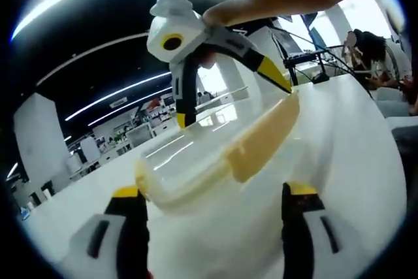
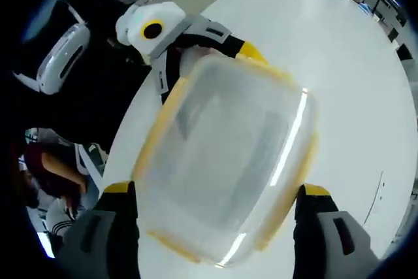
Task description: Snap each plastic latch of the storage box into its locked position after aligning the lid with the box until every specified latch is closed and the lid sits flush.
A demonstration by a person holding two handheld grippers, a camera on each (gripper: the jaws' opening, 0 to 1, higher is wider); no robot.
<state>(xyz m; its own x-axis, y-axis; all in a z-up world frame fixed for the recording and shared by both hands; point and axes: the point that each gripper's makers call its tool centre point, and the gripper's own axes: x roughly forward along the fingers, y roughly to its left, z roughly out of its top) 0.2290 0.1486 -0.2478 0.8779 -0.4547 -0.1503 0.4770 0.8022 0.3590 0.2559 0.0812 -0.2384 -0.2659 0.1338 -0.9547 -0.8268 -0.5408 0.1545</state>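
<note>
— Where's the box now?

— The clear plastic storage box with yellow latches (image 2: 225, 161) sits on the white table (image 2: 339, 50), lid on, and a hand-held gripper comes at it from each side. Looking along the right hand-held gripper (image 2: 212, 210), its black jaws with yellow tips stand apart, one at either side of the near end of the box, straddling it without pinching.

— And the other one?

— The left hand-held gripper (image 1: 212, 204) is the same: jaws spread wide, the box's near corner between them. From there the long yellow latch (image 1: 261, 138) on the side wall looks swung outward rather than lying flat, so I'd say it isn't snapped yet.

— Why flank it from both ends?

— My guess is to steady it and square the lid before pressing. In the left gripper view, the opposite gripper's yellow tips reach down at the far rim, which could hold that end while the near latch gets pushed in. Whether they touch the lid, I can't tell.
</note>
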